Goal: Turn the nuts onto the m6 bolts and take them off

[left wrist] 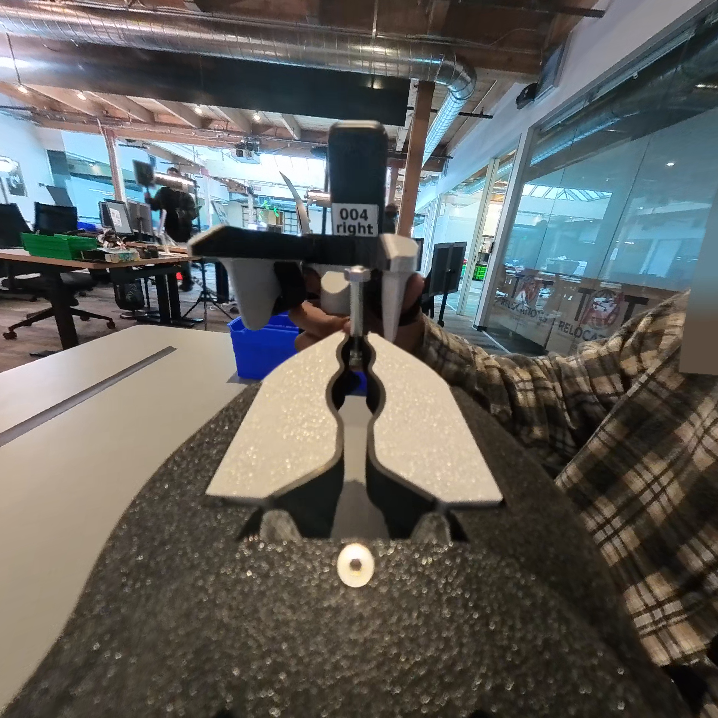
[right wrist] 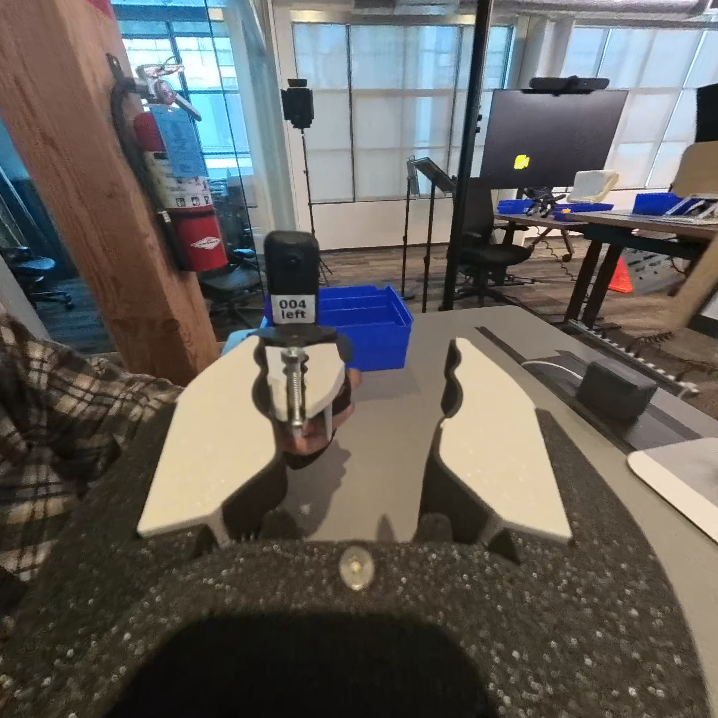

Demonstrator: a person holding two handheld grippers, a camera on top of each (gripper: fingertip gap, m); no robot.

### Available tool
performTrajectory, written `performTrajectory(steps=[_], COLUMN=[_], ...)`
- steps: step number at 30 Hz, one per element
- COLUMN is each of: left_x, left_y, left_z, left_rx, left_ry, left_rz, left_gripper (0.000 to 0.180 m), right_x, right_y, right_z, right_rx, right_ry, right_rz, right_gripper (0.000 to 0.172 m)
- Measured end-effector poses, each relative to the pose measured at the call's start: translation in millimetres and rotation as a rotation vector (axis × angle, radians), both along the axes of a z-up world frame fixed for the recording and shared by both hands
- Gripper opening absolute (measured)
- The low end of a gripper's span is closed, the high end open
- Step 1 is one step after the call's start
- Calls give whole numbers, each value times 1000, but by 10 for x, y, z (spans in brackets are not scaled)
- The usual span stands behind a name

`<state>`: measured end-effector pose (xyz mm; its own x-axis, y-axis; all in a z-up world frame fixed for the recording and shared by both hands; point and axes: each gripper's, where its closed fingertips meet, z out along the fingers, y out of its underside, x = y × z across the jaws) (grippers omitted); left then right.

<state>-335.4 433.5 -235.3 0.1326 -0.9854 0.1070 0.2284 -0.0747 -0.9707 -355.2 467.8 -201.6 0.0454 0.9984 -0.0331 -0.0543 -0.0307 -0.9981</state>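
Upright bolt (left wrist: 356, 307) in left gripper (left wrist: 355, 359)

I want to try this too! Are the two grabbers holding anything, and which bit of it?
The left gripper pinches a silver bolt by its threaded shank, with the head end sticking out. The right gripper is open, holding nothing.

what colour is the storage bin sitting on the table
Blue. The bin shows best in the right wrist view, at the table's far edge.

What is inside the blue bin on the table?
The blue bin shows only bare stepped walls in the right wrist view; its left part is covered by the left gripper, so unknown.
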Motion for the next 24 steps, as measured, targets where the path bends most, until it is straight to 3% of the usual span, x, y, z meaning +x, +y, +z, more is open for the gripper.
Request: performTrajectory(steps=[7, 15, 21, 24], left_x=[-14, 3, -17, -39], left_y=[2, 12, -8, -5], left_z=[20, -2, 32, 50], left_rx=[4, 5, 17, 17], left_ry=[-6, 5, -5, -13], left_rz=[5, 13, 12, 13], left_gripper=[5, 5, 5, 5], right_x=[157, 25, 103, 163], right_y=[66, -187, 34, 23], right_z=[-46, -7, -67, -11], right_rx=[-20, -6, -30, -50], right_ry=[-3, -15, -48, -5], right_rz=[-43, 25, -73, -56], right_gripper=[85, 55, 73, 70])
